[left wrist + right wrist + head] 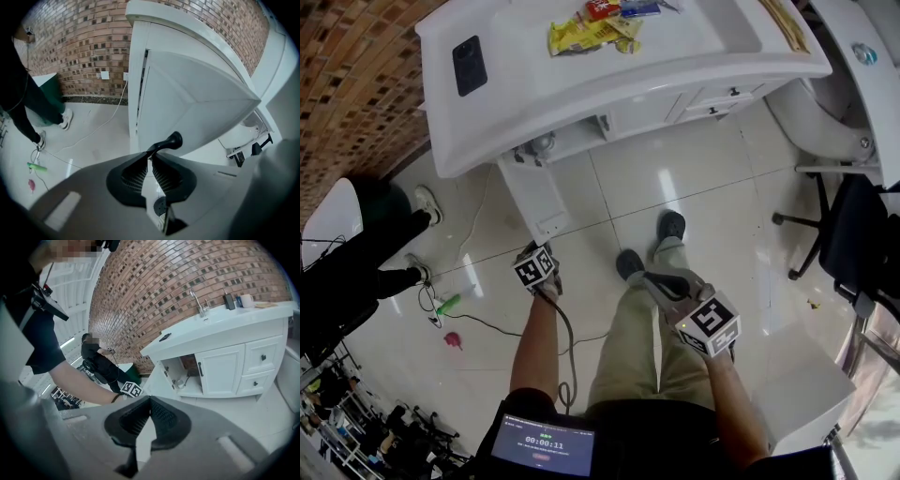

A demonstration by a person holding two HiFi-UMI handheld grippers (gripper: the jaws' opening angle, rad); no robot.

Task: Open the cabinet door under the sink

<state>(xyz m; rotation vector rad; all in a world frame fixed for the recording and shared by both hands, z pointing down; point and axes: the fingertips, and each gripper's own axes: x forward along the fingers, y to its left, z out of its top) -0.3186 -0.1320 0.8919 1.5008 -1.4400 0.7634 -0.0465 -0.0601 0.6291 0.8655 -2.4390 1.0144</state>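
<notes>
Left fingers (pixel 133 176) sitting nearly closed with a slim gap, gripping nothing; black handle (pixel 169 140) lying just past their tips, mid-frame. Cabinet door (pixel 197 103) standing swung open, filling the upper right. Right fingers (pixel 161 420) resting pinched together, empty, facing the sink cabinet (pixel 225 362).

the person is holding both bare forearms out in front of the body. the left arm (pixel 534 349) is reaching farther forward, and the left gripper (pixel 150 154) is pointing steeply down, its jaws standing close with only a thin slit showing between the pads. its tips are sitting right at the door handle (pixel 171 139); whether they are pinching it cannot be told. the right arm (pixel 737 405) is hanging nearer the body, on the right, and the right gripper (pixel 149 400) is tilting gently downward, jaws meeting at the tips, nothing between them.
</notes>
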